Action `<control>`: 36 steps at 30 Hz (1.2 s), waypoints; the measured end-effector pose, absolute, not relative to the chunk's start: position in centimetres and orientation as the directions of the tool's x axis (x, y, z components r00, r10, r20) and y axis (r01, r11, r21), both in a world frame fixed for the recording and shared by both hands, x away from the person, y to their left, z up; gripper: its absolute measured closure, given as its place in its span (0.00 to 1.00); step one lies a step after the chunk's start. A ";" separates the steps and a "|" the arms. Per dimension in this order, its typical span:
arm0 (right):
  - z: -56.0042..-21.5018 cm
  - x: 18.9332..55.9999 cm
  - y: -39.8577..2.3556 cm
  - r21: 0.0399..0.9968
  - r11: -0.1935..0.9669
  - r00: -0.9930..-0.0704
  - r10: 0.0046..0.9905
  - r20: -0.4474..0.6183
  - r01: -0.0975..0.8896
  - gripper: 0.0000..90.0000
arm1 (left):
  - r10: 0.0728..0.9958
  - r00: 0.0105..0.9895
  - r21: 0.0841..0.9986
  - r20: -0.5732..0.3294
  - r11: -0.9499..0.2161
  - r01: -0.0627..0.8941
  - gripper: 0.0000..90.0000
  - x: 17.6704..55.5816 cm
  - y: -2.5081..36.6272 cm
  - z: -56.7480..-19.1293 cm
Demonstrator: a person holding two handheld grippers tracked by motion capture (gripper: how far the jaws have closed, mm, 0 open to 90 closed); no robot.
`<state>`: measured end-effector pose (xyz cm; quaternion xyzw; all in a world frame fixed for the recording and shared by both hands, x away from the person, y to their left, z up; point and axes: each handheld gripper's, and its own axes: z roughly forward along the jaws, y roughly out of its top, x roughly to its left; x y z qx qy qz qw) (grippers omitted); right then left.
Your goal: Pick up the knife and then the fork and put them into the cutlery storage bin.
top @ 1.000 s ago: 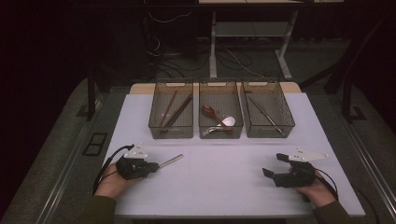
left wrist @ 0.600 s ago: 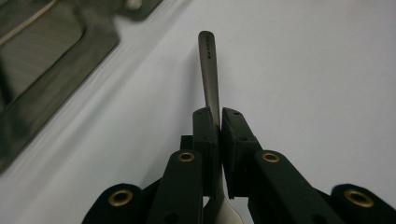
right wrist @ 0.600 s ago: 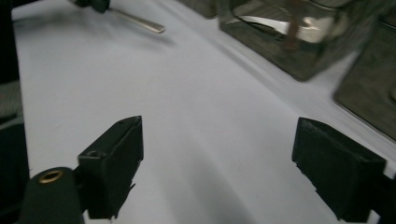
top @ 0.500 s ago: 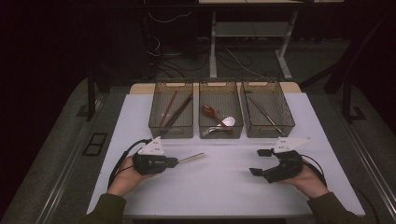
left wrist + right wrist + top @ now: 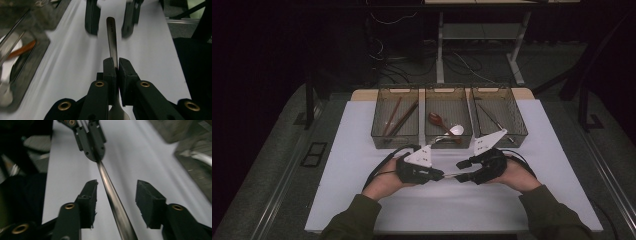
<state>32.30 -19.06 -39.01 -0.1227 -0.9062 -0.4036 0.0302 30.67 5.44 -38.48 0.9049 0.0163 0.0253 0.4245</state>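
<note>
A: High view; both grippers meet just in front of the middle basket (image 5: 449,90), over the white table (image 5: 362,200). The left gripper (image 5: 439,175) is clenched on a metal utensil (image 5: 451,175); its handle pokes out toward the right gripper (image 5: 463,170).

B: And the right one?

A: Its jaws have just been closing, yet they stand apart; the handle runs between them, untouched on either side in the right gripper view. The utensil hangs above the table, nearer us than the middle basket.
</note>
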 end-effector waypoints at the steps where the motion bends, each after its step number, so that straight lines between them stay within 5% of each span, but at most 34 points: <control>1: -39.1 32.4 -18.9 0.710 0.662 -0.971 0.180 0.158 0.238 0.65 | 0.042 0.999 0.769 0.033 -0.639 0.001 0.93 30.7 5.1 -38.4; 8: -39.6 32.7 -18.6 0.670 0.714 -0.977 0.105 0.184 0.202 0.96 | 0.057 0.997 0.768 0.059 -0.640 -0.008 0.92 31.1 4.2 -38.6; 11: -40.0 32.8 -18.8 0.654 0.722 -0.973 0.147 0.176 0.228 0.96 | 0.100 0.994 0.801 0.037 -0.598 0.031 0.72 31.5 4.7 -38.6; 17: -39.6 33.8 -21.2 0.671 0.682 -0.952 0.276 0.134 0.292 0.96 | 0.260 0.965 0.841 0.025 -0.527 0.120 0.48 31.3 7.2 -38.4; 28: -36.1 36.7 -27.1 0.744 0.517 -0.832 0.548 0.091 0.422 0.96 | 0.511 0.858 0.852 -0.057 -0.422 0.308 0.28 29.4 13.6 -40.0; 36: -35.5 40.0 -31.1 0.738 0.402 -0.655 0.752 0.071 0.542 0.96 | 0.597 0.800 0.838 -0.062 -0.405 0.367 0.12 28.1 16.8 -42.0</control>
